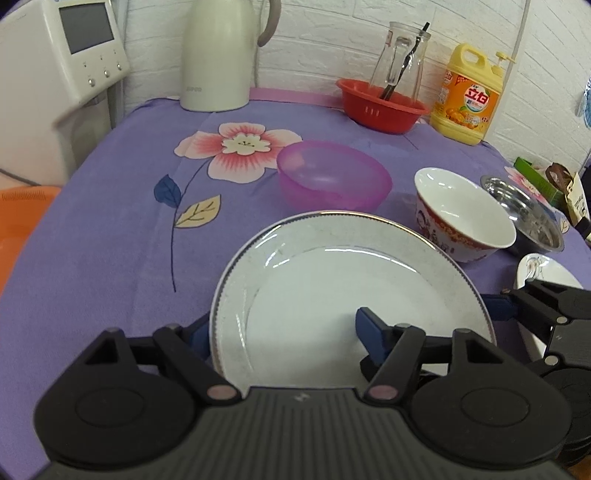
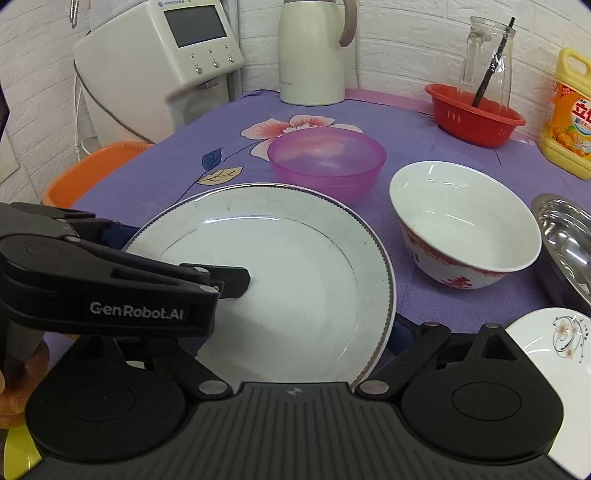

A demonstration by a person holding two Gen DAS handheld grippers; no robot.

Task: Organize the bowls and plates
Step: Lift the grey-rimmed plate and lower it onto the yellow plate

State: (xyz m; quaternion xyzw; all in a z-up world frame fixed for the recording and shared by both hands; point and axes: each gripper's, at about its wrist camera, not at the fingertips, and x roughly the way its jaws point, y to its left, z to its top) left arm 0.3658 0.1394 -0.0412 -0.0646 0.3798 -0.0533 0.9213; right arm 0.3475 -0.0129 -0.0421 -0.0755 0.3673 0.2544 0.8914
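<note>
Nearest the front edge of the table, a large white ceramic plate with a thin dark rim line (image 1: pixel 351 295) is straddled by both tools. The left gripper (image 1: pixel 284 328) has one blue-padded finger outside the plate's left rim and the other over its well; the jaws stand apart, and whether the pads press the rim cannot be told. The right gripper (image 2: pixel 306 325) straddles the plate's right rim, its fingertips hidden behind the plate, so its state cannot be told either.

This looks like the grasp step on the plate. The next move probably calls for a firm pinch on the rim, then a level lift toward the small white flower-printed plate (image 2: pixel 550 339) at the front right corner.

Further in stand a white ceramic bowl with red pattern (image 2: pixel 465 225) and a steel bowl (image 2: pixel 565 240) by the right edge, then a translucent purple plastic bowl (image 2: pixel 327 158) mid-table. The purple floral tablecloth (image 1: pixel 110 236) covers the table; at its back edge are a cream kettle (image 1: pixel 218 55), a red basket (image 1: pixel 380 107) and a yellow detergent bottle (image 1: pixel 469 96), against a white brick wall (image 1: pixel 325 33).
</note>
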